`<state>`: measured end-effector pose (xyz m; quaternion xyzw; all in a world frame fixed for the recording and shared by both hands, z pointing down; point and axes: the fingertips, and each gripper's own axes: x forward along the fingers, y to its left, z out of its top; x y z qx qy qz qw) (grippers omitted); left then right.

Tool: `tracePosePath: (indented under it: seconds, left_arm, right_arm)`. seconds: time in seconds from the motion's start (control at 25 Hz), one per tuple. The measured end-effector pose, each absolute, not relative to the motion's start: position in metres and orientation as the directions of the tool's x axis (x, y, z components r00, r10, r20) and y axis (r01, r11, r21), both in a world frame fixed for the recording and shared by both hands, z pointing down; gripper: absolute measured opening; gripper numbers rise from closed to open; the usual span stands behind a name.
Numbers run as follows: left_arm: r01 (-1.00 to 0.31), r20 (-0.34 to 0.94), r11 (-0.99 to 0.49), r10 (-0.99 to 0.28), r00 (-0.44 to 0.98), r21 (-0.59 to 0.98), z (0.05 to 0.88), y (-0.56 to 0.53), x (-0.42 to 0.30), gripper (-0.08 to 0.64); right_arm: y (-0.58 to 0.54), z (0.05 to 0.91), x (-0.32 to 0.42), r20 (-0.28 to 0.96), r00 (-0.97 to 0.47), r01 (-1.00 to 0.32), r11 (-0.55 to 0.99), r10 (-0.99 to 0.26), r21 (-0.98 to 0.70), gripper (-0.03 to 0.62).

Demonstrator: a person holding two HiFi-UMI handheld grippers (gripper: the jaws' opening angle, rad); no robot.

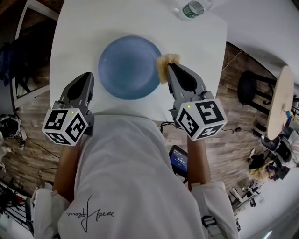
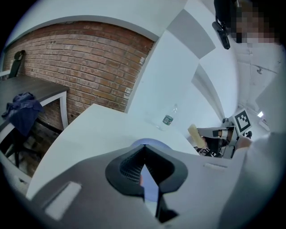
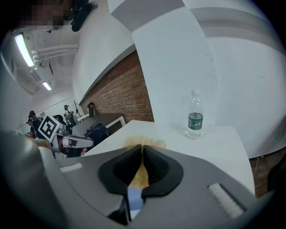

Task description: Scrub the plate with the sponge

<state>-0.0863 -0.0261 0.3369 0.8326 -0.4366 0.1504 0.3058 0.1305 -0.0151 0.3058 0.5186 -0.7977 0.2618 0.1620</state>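
Note:
A round blue plate (image 1: pixel 129 66) lies on the white table (image 1: pixel 79 37). My right gripper (image 1: pixel 170 66) is shut on a yellow sponge (image 1: pixel 164 65), which sits at the plate's right rim. In the right gripper view the sponge (image 3: pixel 144 144) sticks out past the closed fingertips. My left gripper (image 1: pixel 87 75) hovers just left of the plate, shut with nothing in it. In the left gripper view a sliver of the plate (image 2: pixel 152 144) shows beyond the jaws, with the sponge (image 2: pixel 195 133) farther right.
A clear water bottle with a green label (image 1: pixel 192 9) stands at the table's far edge, behind the plate. The table's near edge runs just under both grippers. A black stool (image 1: pixel 254 88) and a round wooden tabletop (image 1: pixel 279 100) stand on the floor at right.

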Motion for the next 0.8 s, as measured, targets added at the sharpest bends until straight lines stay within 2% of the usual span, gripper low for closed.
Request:
tracePosePath:
  seconds: [0.8]
  left_arm:
    - [-0.825, 0.598, -0.389, -0.568, 0.566, 0.411, 0.387, -0.043, -0.093, 0.015]
  right_arm:
    - [-0.033, 0.360, 0.107, 0.615, -0.435, -0.899, 0.282, -0.658, -0.335, 0.020]
